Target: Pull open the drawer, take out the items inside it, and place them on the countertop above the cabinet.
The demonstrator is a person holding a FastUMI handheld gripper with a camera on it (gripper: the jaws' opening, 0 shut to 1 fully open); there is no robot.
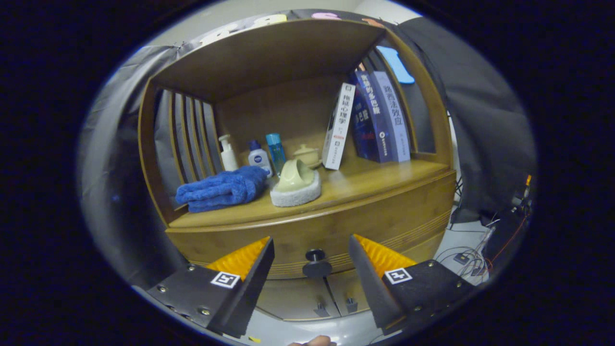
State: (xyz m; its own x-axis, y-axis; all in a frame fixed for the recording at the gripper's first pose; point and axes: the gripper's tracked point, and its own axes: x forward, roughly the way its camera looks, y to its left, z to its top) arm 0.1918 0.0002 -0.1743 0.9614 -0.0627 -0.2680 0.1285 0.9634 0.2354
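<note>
**Gripper view: lined up on the knob, drawer not yet open**

Gripper view has my gripper [311, 254] spread wide, with the dark round drawer knob [316, 264] sitting between the two fingers and touching neither. The drawer front [384, 226] looks shut, so whatever lies inside is hidden from me.

My main worry is the grab itself. The knob is small and round, and if I close off-centre the fingers could slide off it or catch only one side, so the pull would skew rather than run straight. I think the knob is level with the fingertips, but the fisheye bends depth badly and I may be short of it.

A jerky pull could also shake the countertop [365, 185], where a blue towel [223, 190], a pale green cup on a sponge [295, 182], bottles [259, 156] and leaning books [370, 117] already crowd the landing space.

I'm held low and level, fingers pointing straight at the cabinet front, below the countertop edge.
</note>
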